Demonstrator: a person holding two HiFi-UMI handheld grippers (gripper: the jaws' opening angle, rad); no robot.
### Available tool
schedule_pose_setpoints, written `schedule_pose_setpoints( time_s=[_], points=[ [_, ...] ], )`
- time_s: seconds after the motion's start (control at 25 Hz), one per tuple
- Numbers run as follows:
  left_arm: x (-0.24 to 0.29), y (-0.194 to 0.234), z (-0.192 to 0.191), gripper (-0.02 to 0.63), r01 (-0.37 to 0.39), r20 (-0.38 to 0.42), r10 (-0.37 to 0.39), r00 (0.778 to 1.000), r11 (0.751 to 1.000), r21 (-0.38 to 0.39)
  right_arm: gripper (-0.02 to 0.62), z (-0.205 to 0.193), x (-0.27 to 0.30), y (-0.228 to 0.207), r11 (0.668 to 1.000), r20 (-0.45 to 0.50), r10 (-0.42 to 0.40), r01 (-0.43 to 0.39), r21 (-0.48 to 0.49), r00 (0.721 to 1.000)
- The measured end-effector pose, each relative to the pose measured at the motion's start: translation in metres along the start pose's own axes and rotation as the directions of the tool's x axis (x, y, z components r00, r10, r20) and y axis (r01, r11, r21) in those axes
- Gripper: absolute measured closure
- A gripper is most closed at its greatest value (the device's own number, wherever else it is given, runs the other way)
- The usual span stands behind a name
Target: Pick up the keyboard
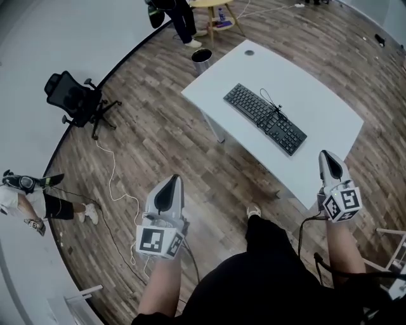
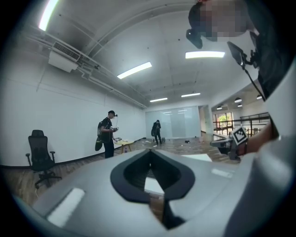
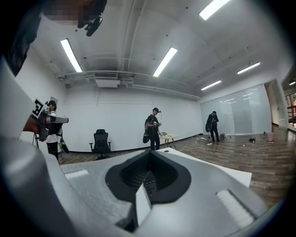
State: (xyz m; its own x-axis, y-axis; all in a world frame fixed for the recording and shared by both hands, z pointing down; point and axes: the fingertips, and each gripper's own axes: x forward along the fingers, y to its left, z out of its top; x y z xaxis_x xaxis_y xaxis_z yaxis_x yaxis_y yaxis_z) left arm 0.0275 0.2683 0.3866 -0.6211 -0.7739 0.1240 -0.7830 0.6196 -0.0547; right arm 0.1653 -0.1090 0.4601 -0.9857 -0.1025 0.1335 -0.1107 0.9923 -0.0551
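Note:
A black keyboard (image 1: pixel 264 118) with a thin cable lies slantwise on the white table (image 1: pixel 317 105) in the head view. My left gripper (image 1: pixel 171 182) hangs shut over the wooden floor, well short of the table's near left side. My right gripper (image 1: pixel 327 157) is shut too, its tip just over the table's near edge, a little to the right of the keyboard's near end. Neither holds anything. Through the right gripper's jaw window, a strip of the keyboard (image 3: pixel 149 183) shows. The left gripper view shows the table's corner (image 2: pixel 155 186) through its own window.
A black office chair (image 1: pixel 75 98) stands at the left by the curved wall. A bin (image 1: pixel 202 58) sits beyond the table's far corner, near a person by a small yellow table (image 1: pixel 216 7). White cable (image 1: pixel 117 193) snakes over the floor. Another person stands at the far left.

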Motion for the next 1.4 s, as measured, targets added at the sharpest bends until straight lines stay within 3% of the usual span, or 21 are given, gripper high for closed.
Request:
schedule_pose_setpoints(
  time_s=[0.12, 0.24, 0.36, 0.6, 0.8, 0.96, 1.12, 1.4],
  points=[
    [0.036, 0.024, 0.003, 0.604, -0.014, -0.006, 0.015, 1.0, 0.999, 0.029, 0.594, 0.007, 0.04, -0.022, 0.998, 0.013, -0.021, 0.021, 0.063, 1.0],
    [0.066, 0.044, 0.009, 0.604, -0.022, -0.006, 0.022, 1.0, 1.0, -0.011, 0.594, 0.02, 0.078, -0.044, 0.994, 0.021, -0.041, 0.039, 0.102, 0.999],
    [0.09, 0.054, 0.02, 0.604, 0.004, 0.015, -0.003, 1.0, 1.0, -0.026, 0.594, 0.04, 0.106, -0.058, 0.996, 0.034, -0.044, 0.042, 0.078, 0.998],
    [0.135, 0.067, 0.024, 0.604, 0.041, 0.017, -0.041, 0.999, 0.999, 0.015, 0.594, 0.048, 0.131, -0.064, 0.997, 0.051, -0.067, 0.066, 0.03, 0.996],
    [0.196, 0.069, 0.024, 0.604, 0.155, 0.038, -0.157, 0.987, 0.987, 0.052, 0.594, 0.031, 0.138, -0.073, 0.991, 0.021, -0.129, 0.13, -0.042, 0.991],
    [0.245, 0.07, 0.024, 0.604, 0.256, 0.068, -0.261, 0.963, 0.964, 0.072, 0.594, 0.028, 0.128, -0.088, 0.969, 0.033, -0.24, 0.241, -0.054, 0.97],
    [0.3, 0.074, 0.022, 0.604, 0.375, 0.066, -0.38, 0.923, 0.924, 0.075, 0.594, 0.023, 0.111, -0.112, 0.911, 0.016, -0.41, 0.41, -0.035, 0.912],
    [0.384, 0.109, 0.014, 0.604, 0.526, 0.033, -0.528, 0.849, 0.849, 0.04, 0.594, 0.023, 0.125, -0.102, 0.836, -0.047, -0.548, 0.547, -0.045, 0.835]
  ],
)
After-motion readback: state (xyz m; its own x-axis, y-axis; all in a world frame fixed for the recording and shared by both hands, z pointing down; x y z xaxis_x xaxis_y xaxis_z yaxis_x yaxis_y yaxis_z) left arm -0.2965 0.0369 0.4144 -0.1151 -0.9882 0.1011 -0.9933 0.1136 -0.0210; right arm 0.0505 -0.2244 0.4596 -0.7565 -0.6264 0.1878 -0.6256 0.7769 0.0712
